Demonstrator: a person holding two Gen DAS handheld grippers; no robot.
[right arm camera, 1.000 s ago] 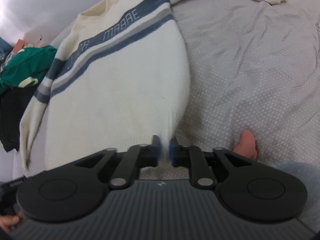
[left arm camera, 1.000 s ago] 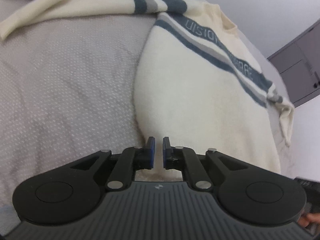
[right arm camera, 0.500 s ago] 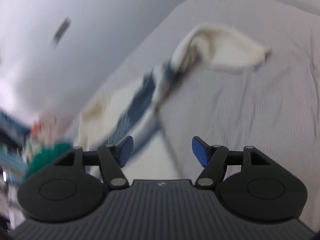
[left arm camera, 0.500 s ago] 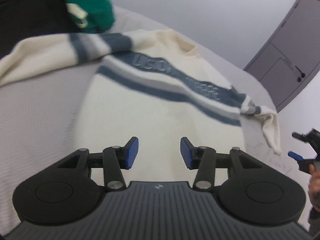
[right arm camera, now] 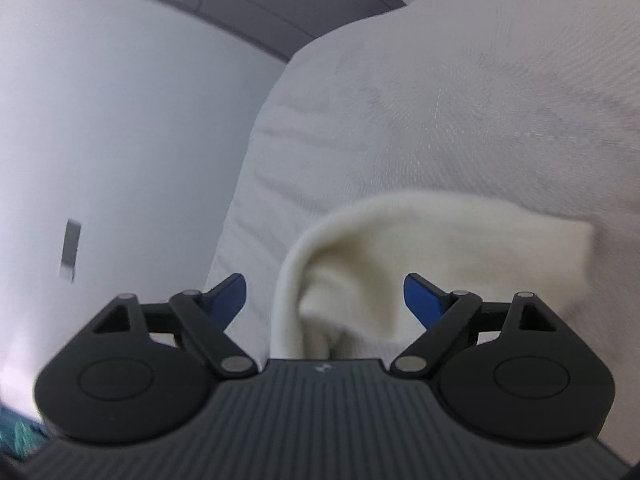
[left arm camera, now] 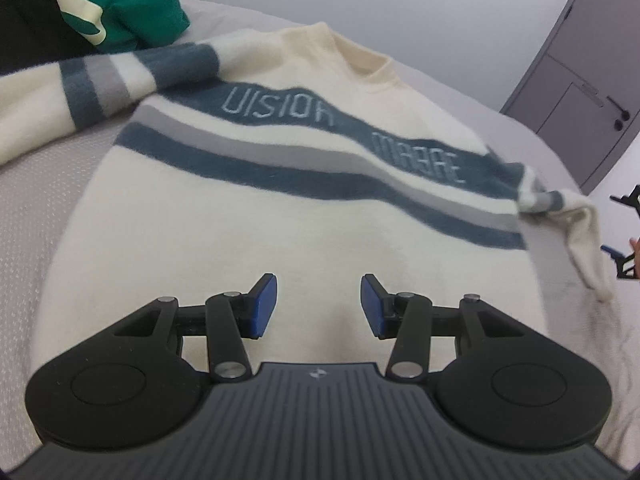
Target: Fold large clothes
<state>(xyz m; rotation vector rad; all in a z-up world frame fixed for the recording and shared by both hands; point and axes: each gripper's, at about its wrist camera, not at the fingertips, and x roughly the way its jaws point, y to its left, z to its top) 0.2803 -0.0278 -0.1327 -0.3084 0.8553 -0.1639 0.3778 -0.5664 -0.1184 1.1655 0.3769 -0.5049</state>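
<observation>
The left gripper (left arm camera: pixel 318 306) hangs over the sweater's (left arm camera: pixel 248 240) lower body, blue pads apart, nothing between them. The right gripper (right arm camera: pixel 325 300) has just been opening its jaws; they stand wide, with the sleeve's cuff end (right arm camera: pixel 400 248) lying between them, unpinched. The cream sweater lies flat on the grey bedspread (left arm camera: pixel 28 200), blue and grey stripes across its chest, collar far. A green garment (left arm camera: pixel 120 4) sits at its far left. A grey door (left arm camera: pixel 588 80) stands right, beside a pale wall (right arm camera: pixel 120 140).
</observation>
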